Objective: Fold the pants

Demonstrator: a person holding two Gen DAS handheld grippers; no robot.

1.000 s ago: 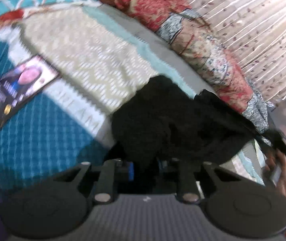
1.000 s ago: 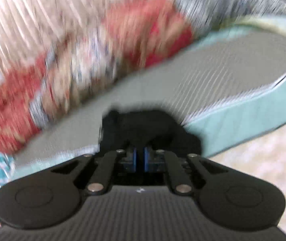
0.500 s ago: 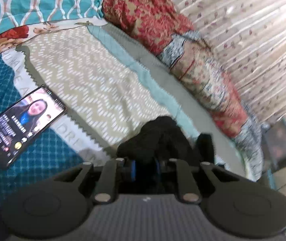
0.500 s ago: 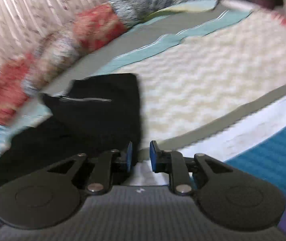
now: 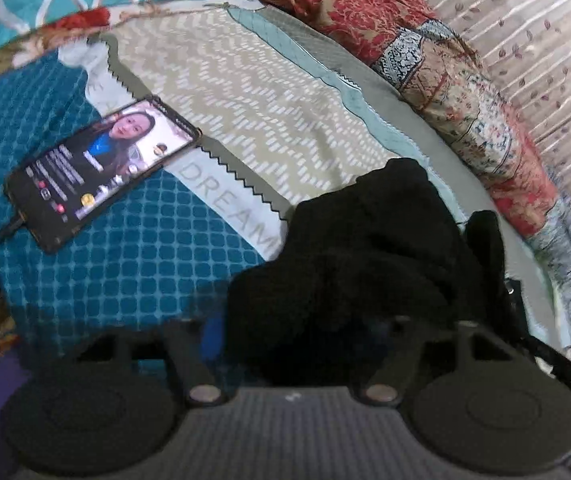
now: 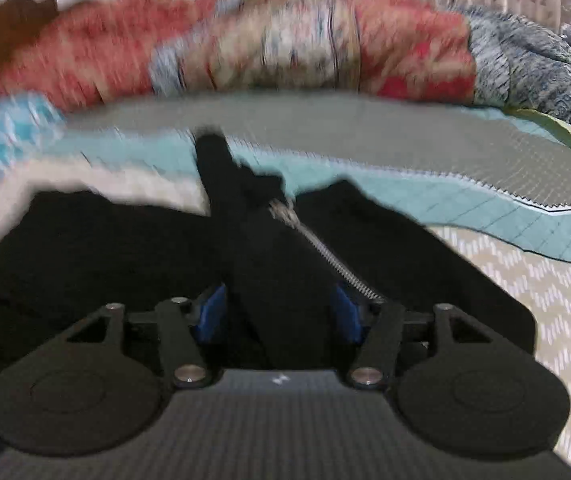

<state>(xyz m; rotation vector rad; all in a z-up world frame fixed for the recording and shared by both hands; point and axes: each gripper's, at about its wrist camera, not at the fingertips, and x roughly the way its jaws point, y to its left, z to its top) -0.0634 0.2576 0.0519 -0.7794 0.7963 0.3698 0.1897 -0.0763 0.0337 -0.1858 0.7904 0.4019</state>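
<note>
From the left wrist, the black fabric pants [image 5: 369, 264] lie bunched on the bed's patchwork cover of teal squares and beige zigzag cloth [image 5: 245, 112], near its right edge, reaching back into the left tool [image 5: 297, 340]. Its jaws have just been opening; a blue pad [image 5: 211, 336] shows on the left, apart from the cloth, while the other side is lost in black folds, so the tool reads as released with pants between the fingers. A lit black smartphone [image 5: 101, 168] lies well to the left on the teal patch. A red and floral rolled quilt [image 5: 445, 80] runs along the far side.

From the right wrist, blurred, the right tool [image 6: 279, 316] is clenched on a raised fold of the pants [image 6: 269, 264], blue pads pressing each side; its jaws have just been closing. A silver zipper [image 6: 325, 248] runs along that fold.
</note>
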